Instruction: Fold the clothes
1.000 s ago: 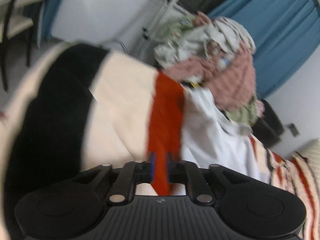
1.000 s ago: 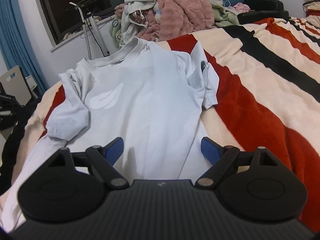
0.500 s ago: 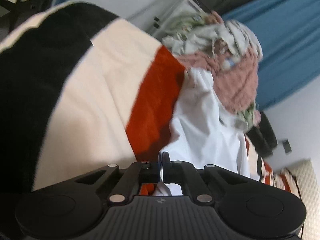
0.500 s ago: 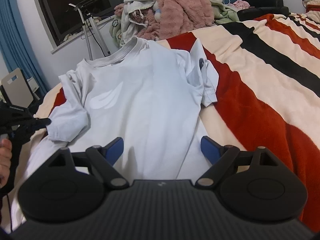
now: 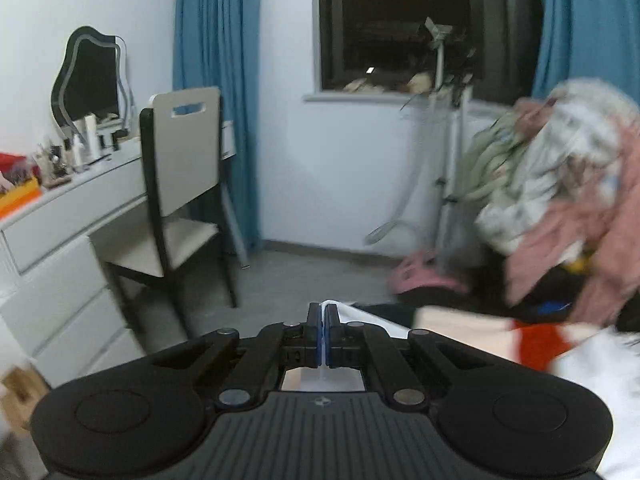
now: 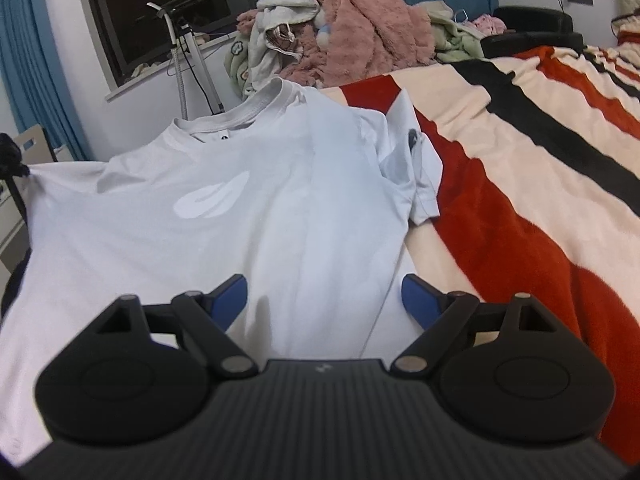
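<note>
Bedding first: a striped blanket point(image 6: 520, 184) in red, cream and black covers the bed and runs from about 5 o'clock up toward 1 o'clock in the right wrist view. On it lies the white T-shirt point(image 6: 248, 216), front up, filling the view from 9 o'clock through the centre, its grey collar point(image 6: 240, 114) at roughly 11 o'clock and a pale glossy logo point(image 6: 212, 200) just left of centre. One short sleeve point(image 6: 416, 184) lies crumpled at about 2 o'clock, resting on the red stripe. The other sleeve is drawn out taut to a point at 9 o'clock, where the left gripper point(image 6: 16, 168) shows at the edge as a dark shape pinching it. Behind the collar, at 12 o'clock, sits a pile of clothes point(image 6: 352, 28), topped by a fuzzy pink garment point(image 6: 372, 32). The right gripper point(image 6: 324, 298) hovers over the lower part of the shirt, its blue-padded fingers spread wide with nothing between them. In the left wrist view the left gripper point(image 5: 322, 334) has its fingers pressed together on a thin fold of white fabric point(image 5: 336, 306) that peeks out past the tips at 6 o'clock. That camera faces the room: a white dresser point(image 5: 60, 248) at 9 o'clock, a chair point(image 5: 180, 200) beside it, blue curtains point(image 5: 216, 92) at 11 o'clock and a dark window point(image 5: 392, 24) at 12 o'clock.
</note>
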